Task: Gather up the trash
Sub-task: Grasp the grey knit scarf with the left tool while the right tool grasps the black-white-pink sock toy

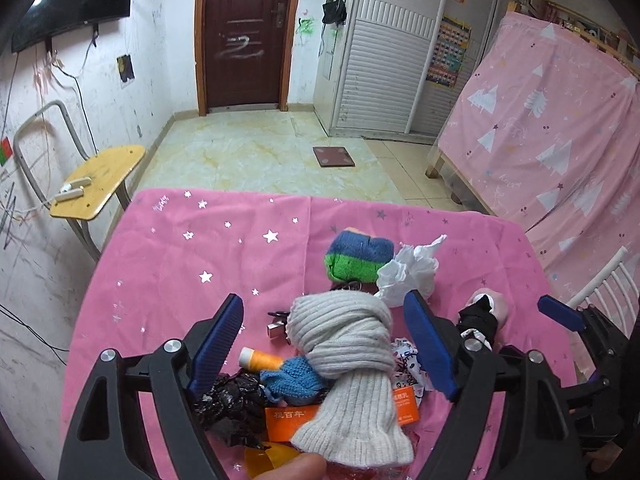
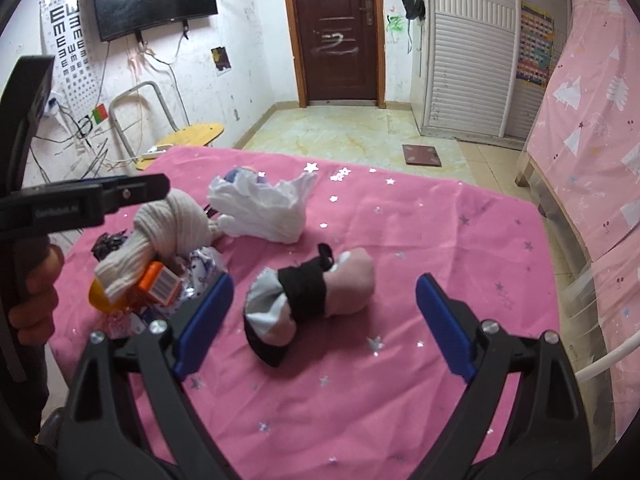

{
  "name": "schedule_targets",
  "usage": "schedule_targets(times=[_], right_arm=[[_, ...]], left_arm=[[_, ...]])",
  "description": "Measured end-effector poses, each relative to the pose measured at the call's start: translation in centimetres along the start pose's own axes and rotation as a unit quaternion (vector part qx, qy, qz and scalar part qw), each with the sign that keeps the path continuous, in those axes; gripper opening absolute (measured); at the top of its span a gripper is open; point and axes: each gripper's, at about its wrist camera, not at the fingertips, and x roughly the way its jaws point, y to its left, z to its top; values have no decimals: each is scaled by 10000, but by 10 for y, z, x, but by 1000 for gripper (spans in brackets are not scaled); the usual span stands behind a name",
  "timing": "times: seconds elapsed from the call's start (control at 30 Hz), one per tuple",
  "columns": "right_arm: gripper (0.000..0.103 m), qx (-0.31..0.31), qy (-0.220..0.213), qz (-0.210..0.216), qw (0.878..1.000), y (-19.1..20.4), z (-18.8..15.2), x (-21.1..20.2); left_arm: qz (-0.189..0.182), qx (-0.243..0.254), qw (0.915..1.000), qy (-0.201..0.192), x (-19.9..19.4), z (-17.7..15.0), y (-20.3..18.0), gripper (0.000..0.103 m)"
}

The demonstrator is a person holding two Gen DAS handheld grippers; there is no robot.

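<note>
Left gripper (image 1: 324, 336): tilted down over the clutter, jaws apart, the ribbed grey sock (image 1: 344, 344) between the blue pads, untouched.
Right gripper (image 2: 325, 322): tilted down, jaws spread wide and gripping nothing; a rolled pink-and-black sock (image 2: 316, 296) lies between the pads.
Trash: crumpled white plastic bag (image 2: 264, 208) just beyond the grey sock; black crinkled wrapper (image 1: 230, 400) and orange box (image 1: 286, 420) beside it.
Surface: pink cloth (image 2: 420, 232) with silver stars.
Room: dark wooden door (image 1: 244, 32), marbled floor tiles.

2 grippers (image 1: 324, 312) (image 2: 324, 292), 1 white bag (image 2: 264, 208), 1 orange box (image 2: 160, 280), 1 grey sock (image 1: 344, 344)
</note>
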Motion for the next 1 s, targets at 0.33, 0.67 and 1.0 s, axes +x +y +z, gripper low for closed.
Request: schedule_targets(times=[0.33,0.67,1.0], right_arm=[[89,-3,194,49,9998,4,2,23],[89,51,452,53,9989,7,2,45],[75,157,563,166,9981,0,0,53]], left_arm=[[-115,-65,9994,312,26,-9,-1,75],[-137,157,9992,341,32,-17,-12,47],[-281,-34,9995,-110,-10,-6,-4,47]])
